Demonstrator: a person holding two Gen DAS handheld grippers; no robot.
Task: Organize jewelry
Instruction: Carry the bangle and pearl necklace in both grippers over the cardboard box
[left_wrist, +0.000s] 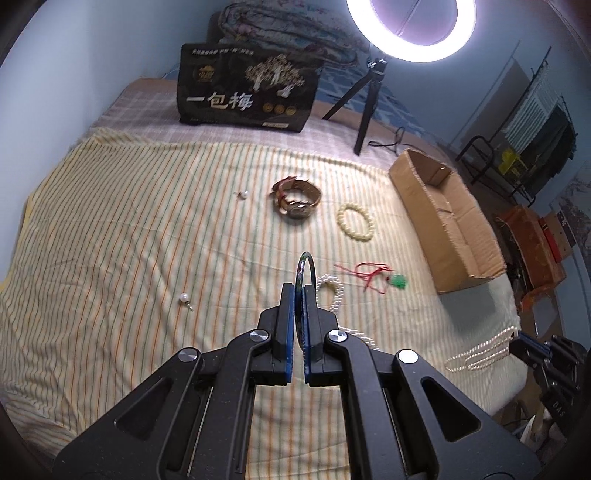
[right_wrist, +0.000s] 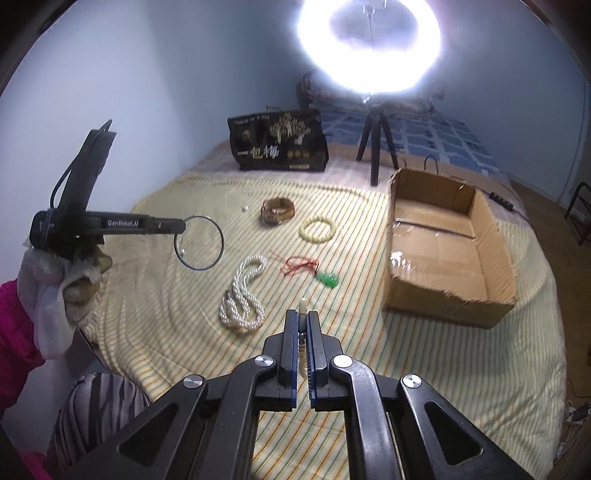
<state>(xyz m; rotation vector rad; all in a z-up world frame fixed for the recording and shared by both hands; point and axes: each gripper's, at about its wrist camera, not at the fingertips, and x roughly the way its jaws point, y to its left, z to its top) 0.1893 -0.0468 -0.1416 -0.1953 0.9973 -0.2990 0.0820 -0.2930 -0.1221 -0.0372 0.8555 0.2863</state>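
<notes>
My left gripper (left_wrist: 300, 291) is shut on a thin dark green bangle (left_wrist: 307, 264), held edge-on above the striped cloth; the right wrist view shows that gripper (right_wrist: 181, 226) with the bangle (right_wrist: 220, 236) in the air. My right gripper (right_wrist: 303, 317) is shut on a pearl strand (right_wrist: 303, 306); in the left wrist view the strand (left_wrist: 480, 350) hangs from the right gripper (left_wrist: 517, 345). On the cloth lie a watch (right_wrist: 277, 211), a cream bead bracelet (right_wrist: 317, 228), a pearl necklace (right_wrist: 245, 291), a red cord with green pendant (right_wrist: 327, 277) and two pearl earrings (left_wrist: 183, 297) (left_wrist: 243, 195).
An open cardboard box (right_wrist: 448, 291) stands at the right on the bed. A black printed bag (right_wrist: 277, 147) and a ring light on a tripod (right_wrist: 375, 147) stand at the back. The bed edge drops off at the left and front.
</notes>
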